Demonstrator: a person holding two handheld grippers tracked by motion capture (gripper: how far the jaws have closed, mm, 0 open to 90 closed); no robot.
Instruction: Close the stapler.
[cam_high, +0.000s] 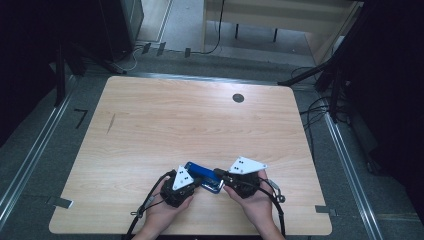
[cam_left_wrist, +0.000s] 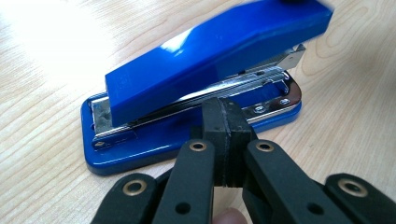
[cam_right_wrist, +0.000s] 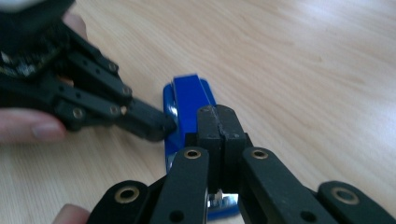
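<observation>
The table is pale wood-grain laminate, smooth and matt, rectangular with rounded corners, with a small dark round cap set in it near the far edge. A stapler lies near the middle of the near edge. It is glossy blue plastic: a flat base with rounded corners and a long boxy top arm that stands tilted up at one end. Between arm and base runs a bright metal staple channel, and a chromed plate with small rivets sits on the base at the raised end.

The left tongs are matt black, made of jointed bars with brass-coloured rivets. They are pressed together with nothing between them, their tips right at the long side of the stapler's base, just under the metal channel; whether they touch it cannot be told. The right tongs are likewise closed on nothing and sit over the stapler's top arm from one end. Each carries a grey three-cornered plate seen from above.
</observation>
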